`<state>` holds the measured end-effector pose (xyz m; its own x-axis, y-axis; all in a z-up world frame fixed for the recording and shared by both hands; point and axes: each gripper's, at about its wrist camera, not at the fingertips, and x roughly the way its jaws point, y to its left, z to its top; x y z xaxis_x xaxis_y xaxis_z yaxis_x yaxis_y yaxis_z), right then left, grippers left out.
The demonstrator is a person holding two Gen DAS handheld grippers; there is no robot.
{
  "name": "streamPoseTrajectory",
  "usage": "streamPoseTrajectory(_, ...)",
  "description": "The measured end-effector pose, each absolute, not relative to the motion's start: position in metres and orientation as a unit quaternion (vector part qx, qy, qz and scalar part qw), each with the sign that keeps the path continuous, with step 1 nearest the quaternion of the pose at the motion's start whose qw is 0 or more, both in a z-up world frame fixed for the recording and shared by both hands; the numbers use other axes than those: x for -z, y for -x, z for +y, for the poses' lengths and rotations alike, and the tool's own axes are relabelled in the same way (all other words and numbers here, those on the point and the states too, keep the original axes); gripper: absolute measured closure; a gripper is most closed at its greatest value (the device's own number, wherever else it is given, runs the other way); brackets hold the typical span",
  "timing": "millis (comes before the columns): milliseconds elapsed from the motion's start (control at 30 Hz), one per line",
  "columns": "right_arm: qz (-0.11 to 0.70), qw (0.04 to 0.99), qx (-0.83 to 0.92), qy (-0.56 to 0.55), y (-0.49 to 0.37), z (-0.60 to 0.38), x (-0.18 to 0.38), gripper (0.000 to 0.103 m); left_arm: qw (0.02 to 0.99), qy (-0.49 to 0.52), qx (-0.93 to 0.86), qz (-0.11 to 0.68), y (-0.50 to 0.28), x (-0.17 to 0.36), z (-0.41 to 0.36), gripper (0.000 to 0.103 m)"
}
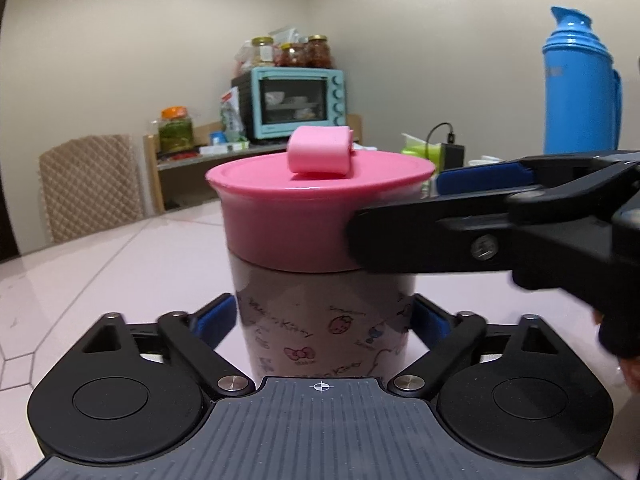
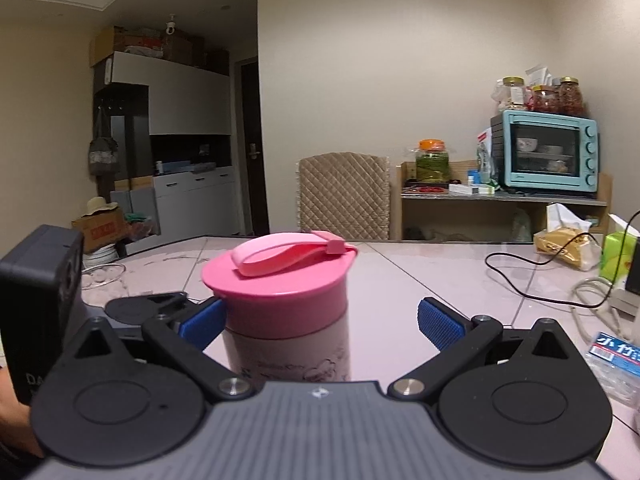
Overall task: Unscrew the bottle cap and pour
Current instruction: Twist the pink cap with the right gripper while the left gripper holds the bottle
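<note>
A pale pink printed bottle (image 1: 324, 320) with a bright pink screw cap (image 1: 304, 216) and a pink strap on top stands upright on the table. My left gripper (image 1: 324, 322) is shut on the bottle's body, its blue pads against both sides. My right gripper (image 2: 320, 320) is open at cap height: the bottle (image 2: 288, 356) and cap (image 2: 280, 292) sit between its fingers, the left pad (image 2: 200, 320) touching the cap, the right pad apart from it. In the left wrist view the right gripper comes in from the right (image 1: 400, 208), its near finger beside the cap.
A tall blue thermos (image 1: 580, 84) stands at the right. A black cable (image 2: 532, 284), tissue packs (image 2: 616, 252) and a plastic water bottle (image 2: 612, 364) lie on the table's right part. A quilted chair (image 2: 344, 196) and a shelf with a teal oven (image 2: 548, 152) stand behind.
</note>
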<state>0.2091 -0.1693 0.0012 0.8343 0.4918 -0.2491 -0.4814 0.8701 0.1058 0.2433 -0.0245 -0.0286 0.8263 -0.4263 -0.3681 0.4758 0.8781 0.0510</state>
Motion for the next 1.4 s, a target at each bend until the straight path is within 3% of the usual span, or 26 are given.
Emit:
streamPoseTrajectory(400, 0.139, 0.952, -0.271, -0.008, -0.216, -0.156, 0.000, 0.000, 0.952, -0.065, 0.241, 0.178, -0.245, 0.028, -0.024, 0.013)
streamPoseTrajectory(700, 0.136, 0.948, -0.287, 0.002, -0.219, -0.144, -0.008, 0.018, 0.950, -0.076, 0.245, 0.176, -0.234, 0.027, -0.021, 0.013)
streamPoseTrajectory(900, 0.134, 0.939, -0.318, 0.011, -0.202, -0.143, -0.012, 0.018, 0.946, -0.081, 0.262, 0.174, -0.214, 0.026, -0.007, 0.013)
streamPoseTrajectory(1400, 0.127, 0.792, -0.593, 0.064, -0.256, -0.179, -0.020, 0.018, 0.932, -0.080, 0.311, 0.170, -0.210, 0.033, 0.010, 0.014)
